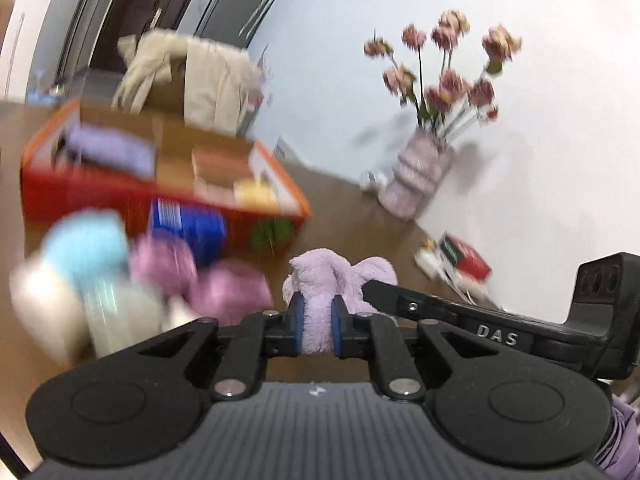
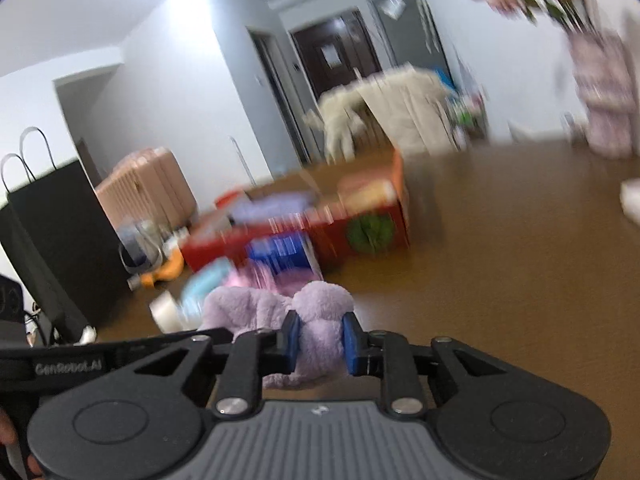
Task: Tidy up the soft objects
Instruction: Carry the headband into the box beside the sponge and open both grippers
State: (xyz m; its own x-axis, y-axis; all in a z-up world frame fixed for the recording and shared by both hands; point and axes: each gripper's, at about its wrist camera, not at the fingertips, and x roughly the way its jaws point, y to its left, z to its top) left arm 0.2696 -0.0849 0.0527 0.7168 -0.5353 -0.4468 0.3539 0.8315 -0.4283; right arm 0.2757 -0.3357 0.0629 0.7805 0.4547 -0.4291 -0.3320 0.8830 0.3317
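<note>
While both wrist views are smeared, the two grips read clearly enough. Left gripper [image 1: 316,326]: blue pads pinched tight on a fold of the lilac plush cloth [image 1: 340,276], pile bulging out above the pads. Right gripper [image 2: 320,338]: pads likewise pressed into another bunch of the same lilac plush [image 2: 276,304], squeezed somewhat less narrow; in the left view its black finger lies just beside the left gripper's pads. Landmark: the red cardboard box [image 1: 160,196] on the brown table [image 1: 360,216], flaps open, with something lavender already inside. The plush hangs between the grippers on the near side of the box, apart from it; whether any trailing part touches the table I cannot tell. More soft things, a light blue one [image 1: 86,240] and pink ones [image 1: 164,262], sit in a heap at the box's near wall beside a blue packet [image 1: 188,228]. Vase of pink flowers [image 1: 420,172] stands well away from the box, by the wall. Judgement: the cloth is mid-handling, either for folding or for carrying to the box. Risks: each grip holds only a small fold, so pulling the grippers apart could slide the fabric out of one; a dangling edge could drag the heap or catch a box flap; a wide swing toward the wall could tip the vase.
</note>
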